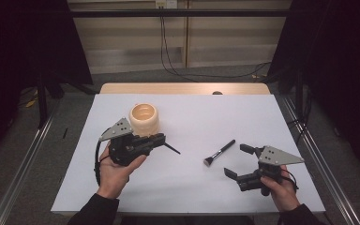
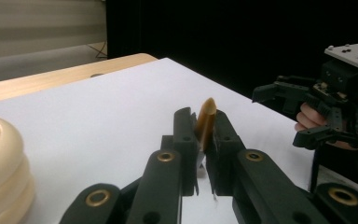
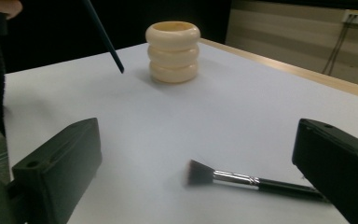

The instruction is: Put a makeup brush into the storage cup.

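white table (image 1: 183,187), wooden strip along its far edge. cream ribbed cup (image 1: 144,118) stands upright at far left of the table; its inside looks empty from the high view. a dark cable hangs down the wall behind.

left gripper (image 1: 161,139) sits just on the near side of the cup, apart from it, jaws pressed together on a thin brush (image 1: 171,148). its dark handle sticks out past the jaws toward table centre, tip off the table surface. left gripper view shows the other end: a tan, rounded tuft (image 2: 205,125) pinched between the two black jaws, cup edge at that view's left.

second brush (image 1: 220,153) lies flat near table centre-right, silver ferrule, dark bristles toward the near side, handle pointing away and right. nothing between it and the cup.

right gripper (image 1: 239,161) is near the right front of the table, jaws spread wide, nothing in them. right gripper view has the lying brush between and just ahead of the two jaws, not touched; the cup farther off, the held brush's handle tip hanging in at top left.
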The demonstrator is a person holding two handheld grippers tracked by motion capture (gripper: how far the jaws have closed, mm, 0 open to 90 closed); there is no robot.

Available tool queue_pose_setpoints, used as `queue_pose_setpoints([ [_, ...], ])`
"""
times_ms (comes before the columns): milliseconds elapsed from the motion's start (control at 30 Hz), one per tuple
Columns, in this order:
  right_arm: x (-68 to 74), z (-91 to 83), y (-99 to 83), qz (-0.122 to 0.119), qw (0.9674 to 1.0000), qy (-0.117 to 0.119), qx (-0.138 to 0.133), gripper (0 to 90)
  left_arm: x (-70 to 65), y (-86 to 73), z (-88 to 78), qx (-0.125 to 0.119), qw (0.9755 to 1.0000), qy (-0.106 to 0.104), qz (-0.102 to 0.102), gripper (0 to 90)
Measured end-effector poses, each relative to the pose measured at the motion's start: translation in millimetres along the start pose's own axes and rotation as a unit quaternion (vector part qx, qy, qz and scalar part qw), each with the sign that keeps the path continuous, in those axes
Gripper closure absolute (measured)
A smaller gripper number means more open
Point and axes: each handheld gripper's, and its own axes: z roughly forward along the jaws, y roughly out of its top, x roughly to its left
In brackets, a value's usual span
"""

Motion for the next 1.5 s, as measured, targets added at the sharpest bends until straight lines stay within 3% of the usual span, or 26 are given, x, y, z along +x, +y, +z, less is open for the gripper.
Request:
queue_pose_setpoints([
  [100, -0.6, -5.5, -2.6, 0.003, 0.9999, -0.010, -0.002, 0.9, -1.3, 0.7, -2.7, 0.001, 1.0000, 0.008, 0.003, 84.1],
  [200, -1.7, -11.4, -5.3, 0.007, 0.9998, -0.018, -0.002, 1.0, 1.8, 1.0, -3.7, -0.004, 1.0000, 0.001, 0.000, 84.1],
  [367, -2.6, -21.3, -11.6, 0.006, 0.9994, -0.033, -0.002, 1.0, 6.6, 5.0, -8.1, -0.003, 0.9998, 0.020, 0.005, 84.1],
  [567, -1.9, -27.5, -18.9, 0.006, 0.9989, -0.047, 0.002, 0.8, 15.8, 11.8, -15.8, -0.011, 0.9995, 0.029, 0.002, 84.1],
  [633, -2.5, -28.2, -20.5, 0.009, 0.9987, -0.050, -0.001, 0.8, 17.8, 13.4, -18.1, -0.006, 0.9990, 0.045, 0.004, 84.1],
  [667, -2.6, -28.6, -20.8, 0.010, 0.9985, -0.053, -0.002, 0.8, 20.6, 13.9, -18.7, -0.009, 0.9991, 0.040, 0.006, 84.1],
  [767, -3.1, -28.7, -21.4, 0.007, 0.9987, -0.051, -0.002, 0.8, 23.3, 15.0, -20.5, -0.006, 0.9981, 0.060, 0.006, 84.1],
  [1000, -4.9, -30.2, -22.1, 0.011, 0.9984, -0.055, -0.007, 0.8, 29.3, 18.9, -20.7, -0.006, 0.9978, 0.066, 0.007, 84.2],
  [1500, -4.4, -29.0, -23.3, 0.009, 0.9986, -0.051, -0.007, 0.0, 52.2, 43.6, -23.2, -0.011, 0.9947, 0.102, 0.011, 84.1],
])
